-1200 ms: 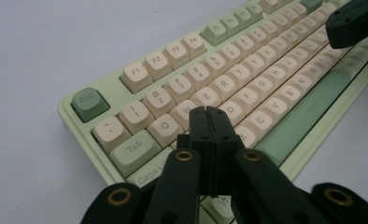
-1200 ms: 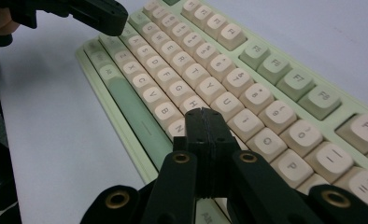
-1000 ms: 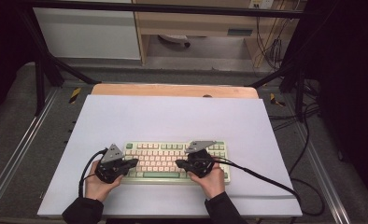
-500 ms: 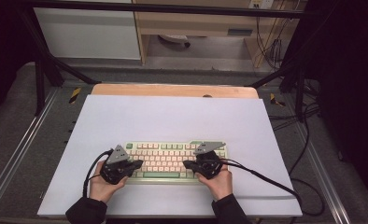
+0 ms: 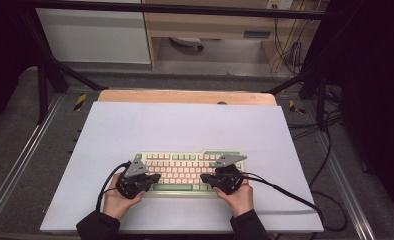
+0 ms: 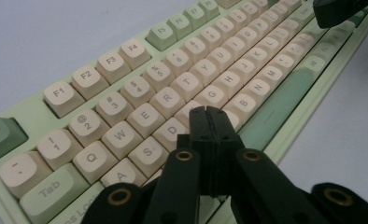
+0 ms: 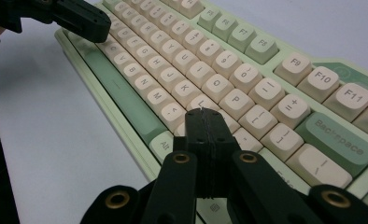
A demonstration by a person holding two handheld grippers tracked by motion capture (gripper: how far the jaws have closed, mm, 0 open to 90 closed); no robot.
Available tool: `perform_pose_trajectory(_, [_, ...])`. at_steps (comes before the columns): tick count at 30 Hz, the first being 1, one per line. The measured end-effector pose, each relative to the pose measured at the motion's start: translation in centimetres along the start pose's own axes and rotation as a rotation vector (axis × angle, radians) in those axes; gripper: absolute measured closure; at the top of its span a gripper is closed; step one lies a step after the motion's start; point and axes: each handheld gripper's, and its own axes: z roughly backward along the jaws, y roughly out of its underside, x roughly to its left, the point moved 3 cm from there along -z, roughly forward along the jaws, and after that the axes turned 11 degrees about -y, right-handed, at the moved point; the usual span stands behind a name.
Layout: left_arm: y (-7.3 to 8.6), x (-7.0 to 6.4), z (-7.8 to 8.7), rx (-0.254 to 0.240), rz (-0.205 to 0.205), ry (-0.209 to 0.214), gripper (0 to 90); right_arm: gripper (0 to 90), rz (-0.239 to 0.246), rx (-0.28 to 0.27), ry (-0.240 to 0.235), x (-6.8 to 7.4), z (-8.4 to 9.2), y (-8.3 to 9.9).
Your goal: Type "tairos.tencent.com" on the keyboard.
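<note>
A pale green keyboard [image 5: 187, 172] with cream keys lies on the near half of the white table sheet [image 5: 185, 125]. My left gripper [image 5: 155, 178] is over its left end, with the jaws shut and nothing between them. In the left gripper view its tips [image 6: 208, 112] sit low over the keys around D and F of the keyboard [image 6: 140, 88]. My right gripper [image 5: 205, 180] is over the right half, also shut and holding nothing. Its tips [image 7: 203, 114] sit by the L key of the keyboard [image 7: 229, 70]. Whether either gripper touches a key I cannot tell.
A wooden board [image 5: 185, 96] runs along the sheet's far edge. The right gripper's black cable [image 5: 295, 197] trails off to the right over the sheet. Black frame legs [image 5: 45, 85] stand at the back corners. More cables hang at the far right.
Both hands have slid a little to the right along the keyboard. The jaws have stayed shut and the keyboard has not moved.
</note>
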Motion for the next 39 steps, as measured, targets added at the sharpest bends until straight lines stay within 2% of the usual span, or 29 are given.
perform_pose_trajectory(24, [0.2, -0.5, -1.0, 0.015, -0.014, 0.002, 89.7, 90.0, -0.01, -0.007, 0.003, -0.3, 0.4, 0.5])
perform_pose_trajectory(39, [0.0, 0.0, 0.2, -0.009, -0.008, 0.0, 89.8, 90.0, -0.012, -0.008, 0.0, -0.3, 0.3, 0.5])
